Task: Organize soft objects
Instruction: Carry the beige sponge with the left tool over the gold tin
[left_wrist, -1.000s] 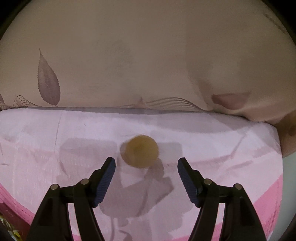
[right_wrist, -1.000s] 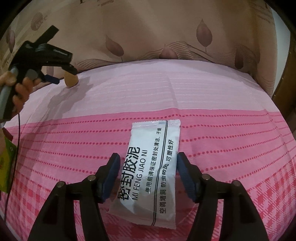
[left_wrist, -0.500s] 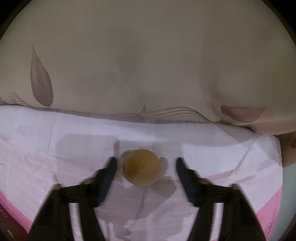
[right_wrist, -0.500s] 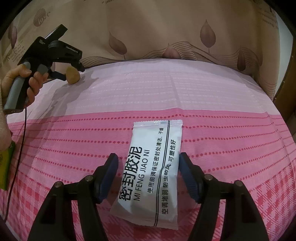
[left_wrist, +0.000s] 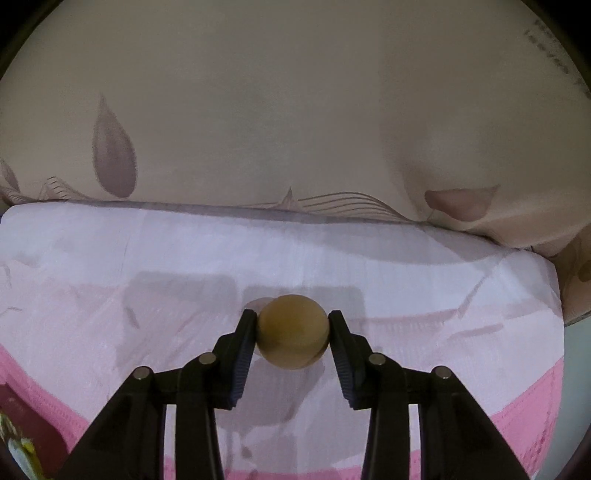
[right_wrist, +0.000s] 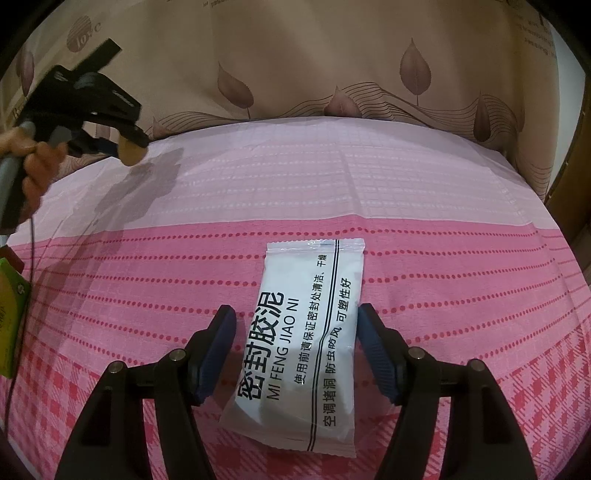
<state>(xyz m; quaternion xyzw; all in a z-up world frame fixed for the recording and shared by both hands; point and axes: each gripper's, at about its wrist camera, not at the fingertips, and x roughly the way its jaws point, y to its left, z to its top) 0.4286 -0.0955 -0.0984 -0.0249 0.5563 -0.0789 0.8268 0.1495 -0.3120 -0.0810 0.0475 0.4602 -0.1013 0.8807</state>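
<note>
A tan soft ball (left_wrist: 292, 331) sits between the fingers of my left gripper (left_wrist: 292, 334), which is shut on it just above the pale pink cloth; the ball also shows in the right wrist view (right_wrist: 130, 153), held by the left gripper (right_wrist: 129, 147) at the far left. A white sealed packet (right_wrist: 301, 347) with black Chinese print lies flat on the pink checked cloth. My right gripper (right_wrist: 295, 345) is open, its fingers on either side of the packet's lower half, not touching it.
A beige leaf-patterned curtain (right_wrist: 295, 66) hangs behind the pink cloth-covered surface (right_wrist: 461, 277). A green box (right_wrist: 11, 328) lies at the left edge. A person's hand (right_wrist: 29, 166) holds the left gripper's handle.
My left gripper has moved forward around the ball and shut on it. The right gripper has stayed open over the packet, barely shifting.
</note>
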